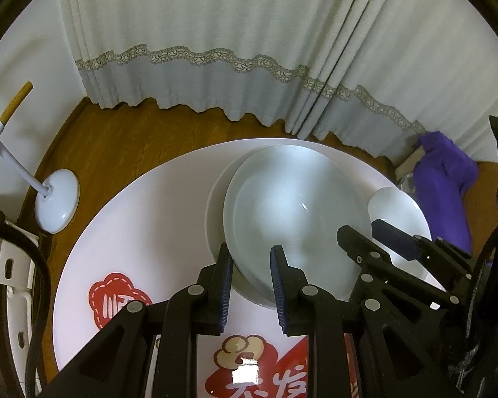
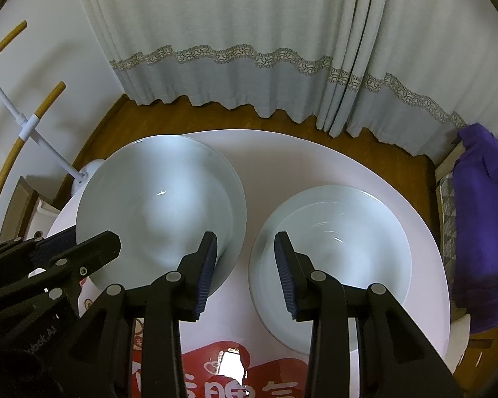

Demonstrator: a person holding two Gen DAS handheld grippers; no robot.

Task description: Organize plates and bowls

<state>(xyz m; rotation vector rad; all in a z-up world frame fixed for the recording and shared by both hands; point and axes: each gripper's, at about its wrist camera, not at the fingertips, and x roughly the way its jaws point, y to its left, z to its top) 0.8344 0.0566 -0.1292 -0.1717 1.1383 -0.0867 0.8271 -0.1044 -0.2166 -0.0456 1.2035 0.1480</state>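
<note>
A wide white deep plate (image 1: 298,199) (image 2: 156,199) lies shifted on a flatter white plate (image 1: 212,212) (image 2: 239,205) on the round white table (image 1: 132,232) (image 2: 265,165). My left gripper (image 1: 250,248) (image 2: 94,233) is shut on the upper plate's near rim, one finger inside and one outside. To the right sits a second white deep plate (image 2: 332,242) (image 1: 398,205). Over the strip of table between the two dishes hangs my right gripper (image 2: 245,235) (image 1: 360,227), open and holding nothing. Its left finger overlaps the left dish's rim, its right finger the right dish's rim.
Red printed decorations (image 1: 119,301) mark the table's near side. A white stand with a round base (image 1: 58,204) and tan-tipped arms (image 2: 33,122) rises from the wooden floor at the left. A purple cloth (image 2: 481,215) hangs at the right. Curtains (image 2: 249,33) hang behind.
</note>
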